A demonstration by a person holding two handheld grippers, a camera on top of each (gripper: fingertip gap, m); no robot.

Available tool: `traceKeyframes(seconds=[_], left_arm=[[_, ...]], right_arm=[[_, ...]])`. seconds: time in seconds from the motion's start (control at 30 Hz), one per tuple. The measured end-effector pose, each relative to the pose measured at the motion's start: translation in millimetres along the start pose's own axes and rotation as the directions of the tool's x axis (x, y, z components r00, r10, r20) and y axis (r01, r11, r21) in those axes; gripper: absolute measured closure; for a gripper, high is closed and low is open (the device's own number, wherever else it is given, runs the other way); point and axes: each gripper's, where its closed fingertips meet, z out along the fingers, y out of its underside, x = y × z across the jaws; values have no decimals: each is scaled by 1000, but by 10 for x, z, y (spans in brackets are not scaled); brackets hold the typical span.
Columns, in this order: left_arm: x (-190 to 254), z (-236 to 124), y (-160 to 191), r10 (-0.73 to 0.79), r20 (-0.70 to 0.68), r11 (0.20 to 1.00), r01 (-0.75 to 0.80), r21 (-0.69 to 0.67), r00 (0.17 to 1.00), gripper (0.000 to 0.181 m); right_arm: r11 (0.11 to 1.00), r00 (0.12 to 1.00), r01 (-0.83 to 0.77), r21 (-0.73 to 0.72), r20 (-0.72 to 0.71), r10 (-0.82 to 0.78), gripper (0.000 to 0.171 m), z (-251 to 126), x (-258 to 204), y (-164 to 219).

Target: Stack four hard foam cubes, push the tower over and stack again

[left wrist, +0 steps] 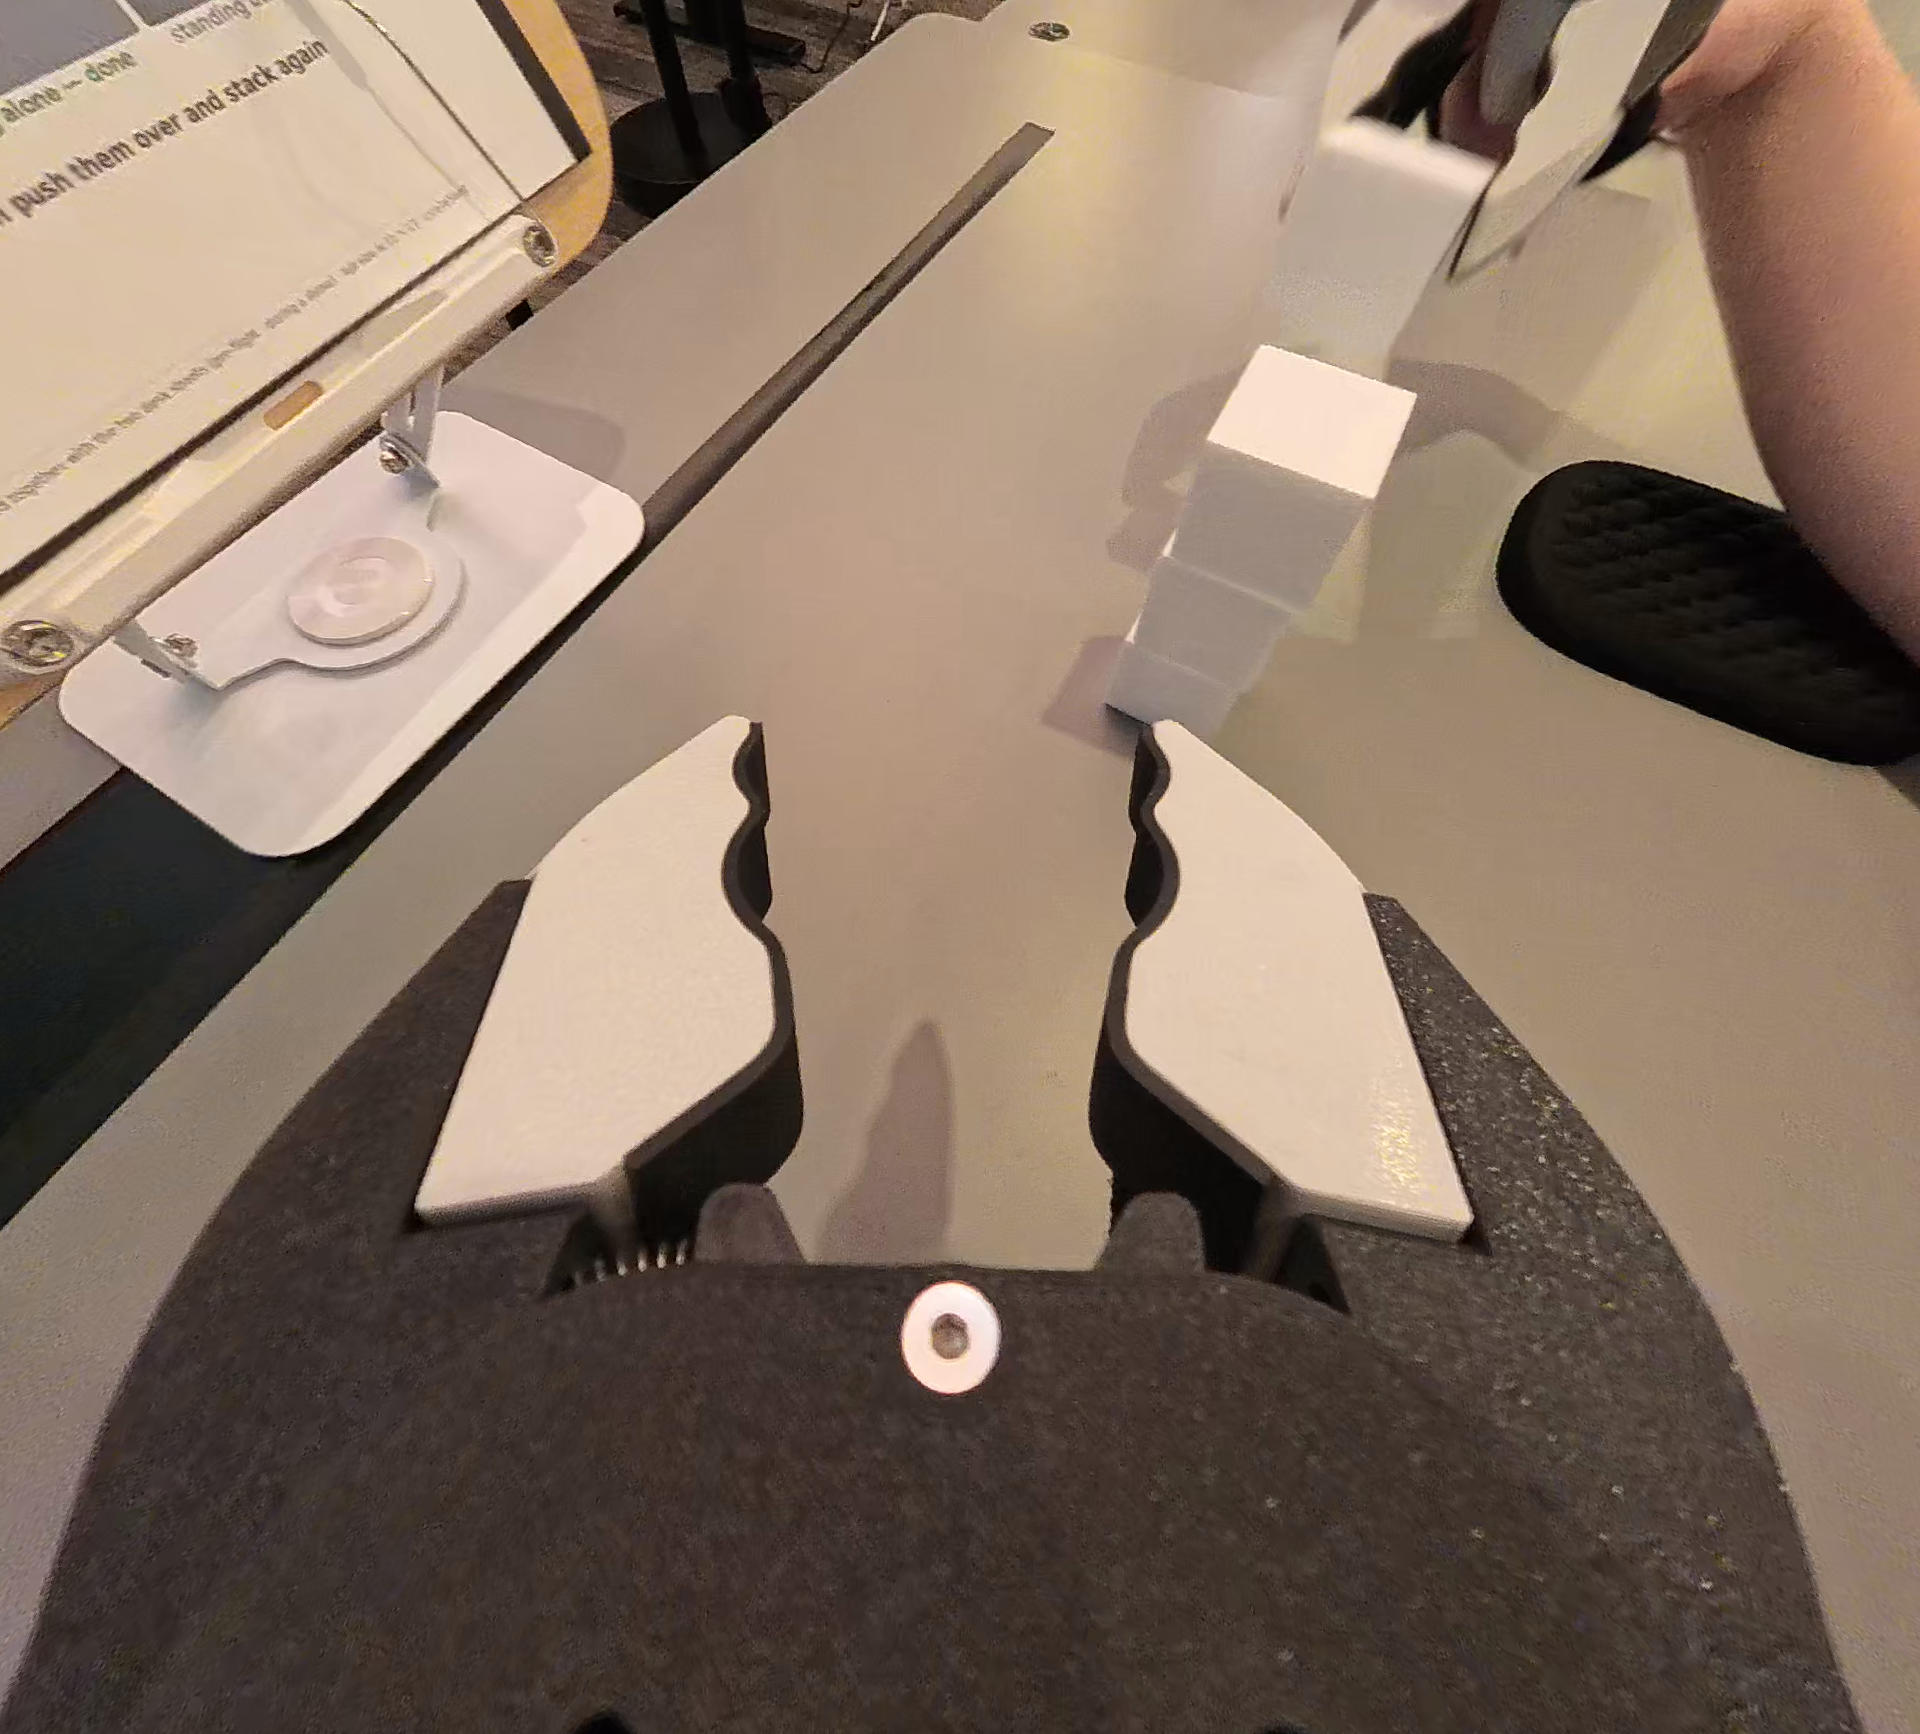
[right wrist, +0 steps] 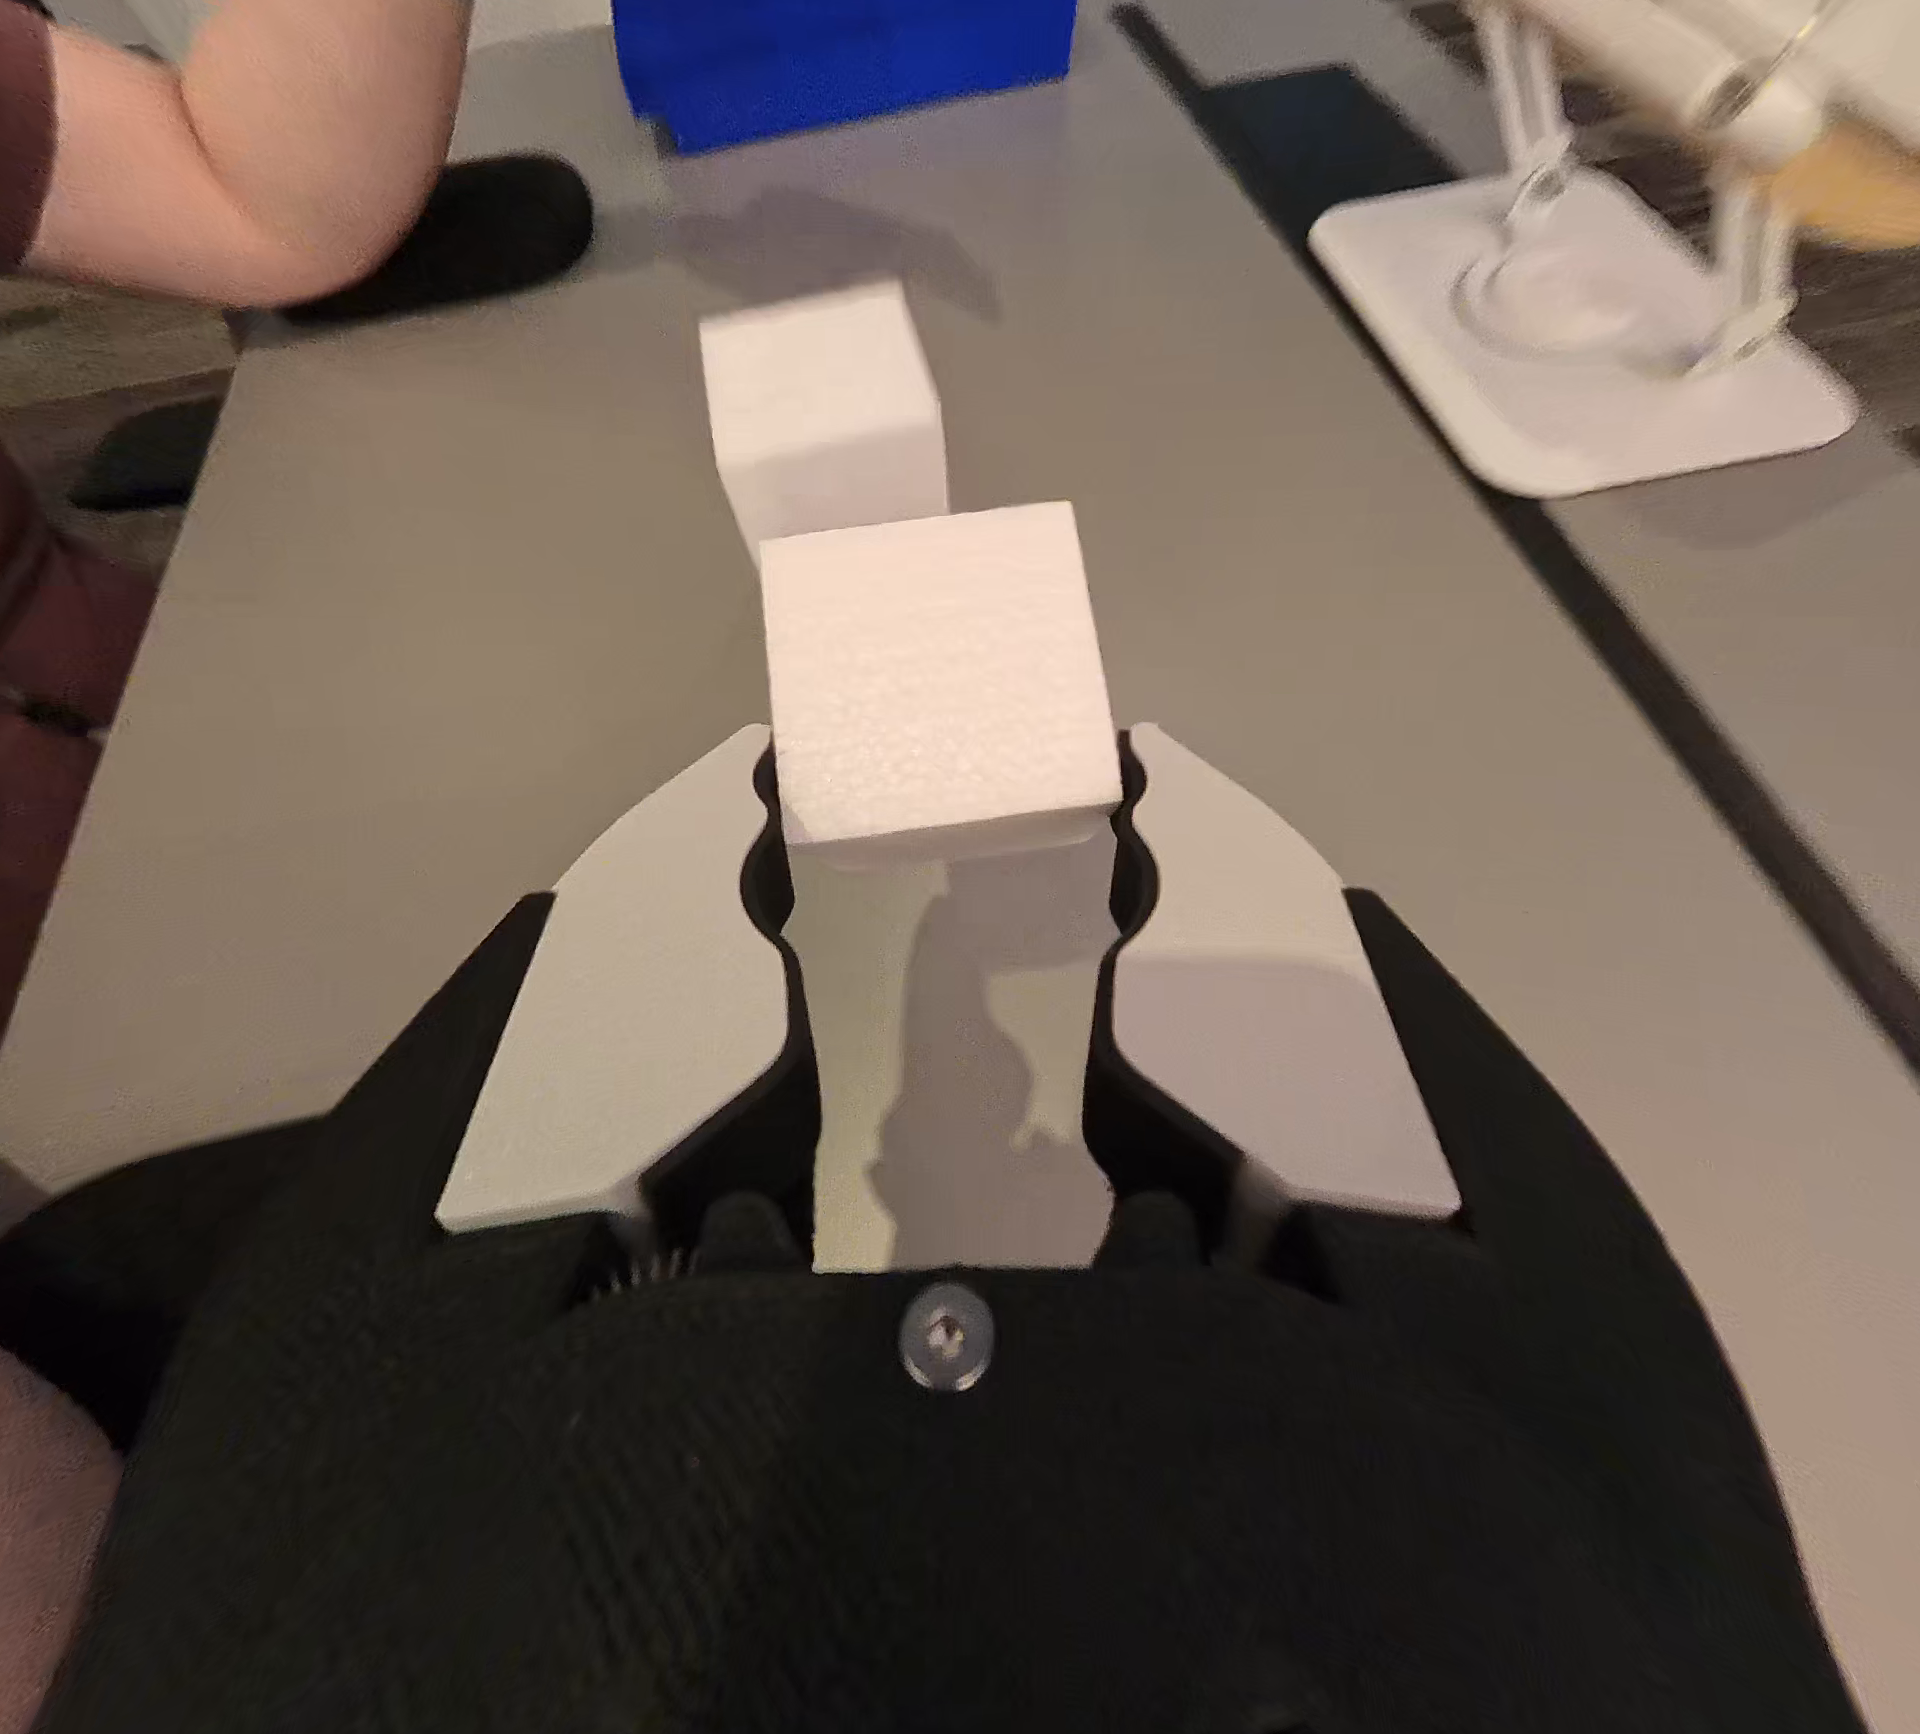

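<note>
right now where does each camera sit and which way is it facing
Left wrist view: on the left gripper, open and empty, looking along the grey table at the three-cube stack; the right gripper shows far off.
Right wrist view: on the right gripper, shut on the fourth cube, looking down past the stack to a blue bin; a forearm shows.
Shared: stack, held cube, table, white stand.

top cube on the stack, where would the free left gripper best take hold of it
Grip the top cube by two opposite flat side faces, coming in level from the left gripper's side. It sits highest on the stack, with bare sides and open table around; its top is best avoided.
</note>
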Motion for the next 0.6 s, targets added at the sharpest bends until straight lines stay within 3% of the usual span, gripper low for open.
traceKeyframes(seconds=[0.23,0.5,0.6], left_arm=[[-125,-49,21,-14,41,1000,14,-1,999,115],[-133,44,115,-10,42,999,12,-46,999,115],[-108,74,130,-3,39,998,5,-57,999,114]], right_arm=[[993,987,95,68,-137,-85,111,-42,-61,-916],[997,996,73,-26,-52,-74,111,337,-276,-1037],[988,994,91,-128,-51,-98,110,436,-281,-896]])
